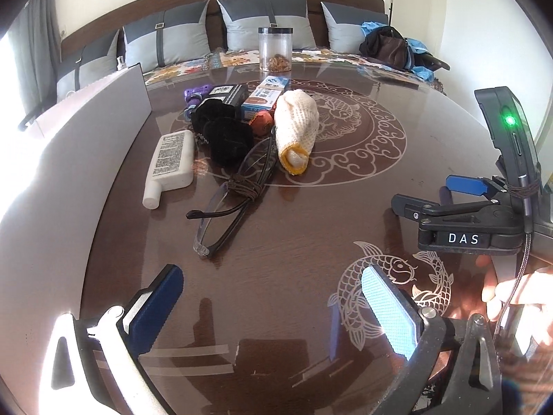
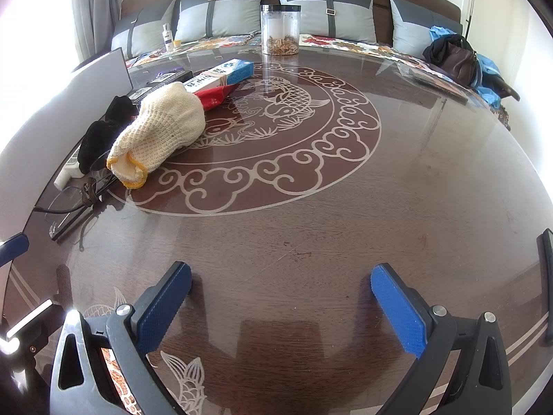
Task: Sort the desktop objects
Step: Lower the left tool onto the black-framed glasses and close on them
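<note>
Both grippers are held wide apart and empty above the near edge of the table (image 2: 311, 242): the left gripper (image 1: 273, 307) at the near left, the right gripper (image 2: 281, 306) beside it.

The things to be sorted are heaped toward the table's left edge, beside a grey box (image 1: 103, 110). Nearest lie the glasses (image 1: 235, 193), folded, with a cord wound round them; they are judged light but fragile, and are best taken by the frame at the hinge, not by the lenses. The white bottle (image 1: 171, 162) lies on its side just left of them; its smooth wall may slip, so the body should be gripped across its flat width. The knit glove (image 1: 295, 128) is soft and will yield anywhere. The black cloth (image 1: 224, 135) is likewise limp. The cartons (image 1: 262, 95) behind are stiff and light. A jar (image 1: 275, 48) stands alone at the far edge.
</note>
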Demonstrator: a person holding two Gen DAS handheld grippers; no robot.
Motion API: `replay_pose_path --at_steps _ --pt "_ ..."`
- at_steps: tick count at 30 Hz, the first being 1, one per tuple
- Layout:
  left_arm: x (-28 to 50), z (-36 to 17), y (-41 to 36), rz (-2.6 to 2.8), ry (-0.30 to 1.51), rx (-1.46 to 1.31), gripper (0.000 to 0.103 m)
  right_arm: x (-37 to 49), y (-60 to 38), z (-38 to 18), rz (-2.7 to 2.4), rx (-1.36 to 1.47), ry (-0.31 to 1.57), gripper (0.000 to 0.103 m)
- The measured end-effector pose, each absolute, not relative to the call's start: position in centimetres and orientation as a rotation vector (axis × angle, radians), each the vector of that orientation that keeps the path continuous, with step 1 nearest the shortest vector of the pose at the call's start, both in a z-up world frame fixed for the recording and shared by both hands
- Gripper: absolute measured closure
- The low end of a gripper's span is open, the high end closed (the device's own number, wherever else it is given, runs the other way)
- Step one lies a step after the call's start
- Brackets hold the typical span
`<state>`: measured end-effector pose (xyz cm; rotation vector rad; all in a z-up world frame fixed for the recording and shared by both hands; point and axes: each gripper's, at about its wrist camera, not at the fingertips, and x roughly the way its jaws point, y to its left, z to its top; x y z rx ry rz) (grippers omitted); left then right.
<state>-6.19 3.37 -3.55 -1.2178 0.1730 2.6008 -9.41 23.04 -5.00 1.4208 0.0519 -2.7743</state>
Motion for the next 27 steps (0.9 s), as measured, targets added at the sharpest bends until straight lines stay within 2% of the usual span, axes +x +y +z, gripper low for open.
replay_pose_path --at_steps 16,23,27 --pt "-5.6 -3.5 0.4 2.674 0.100 -1.246 0.000 -9.4 23.0 -5.0 -2.775 1.420 0.052 0.000" --pt "-10.1 -1.8 -0.6 2.740 0.123 -1.266 0.000 -9.4 23.1 -5.0 -2.775 1.420 0.052 0.000" --pt "-12.7 -0.6 -1.5 2.741 0.018 -1.263 0.000 -9.4 23.0 -5.0 -2.775 1.420 0.052 0.000"
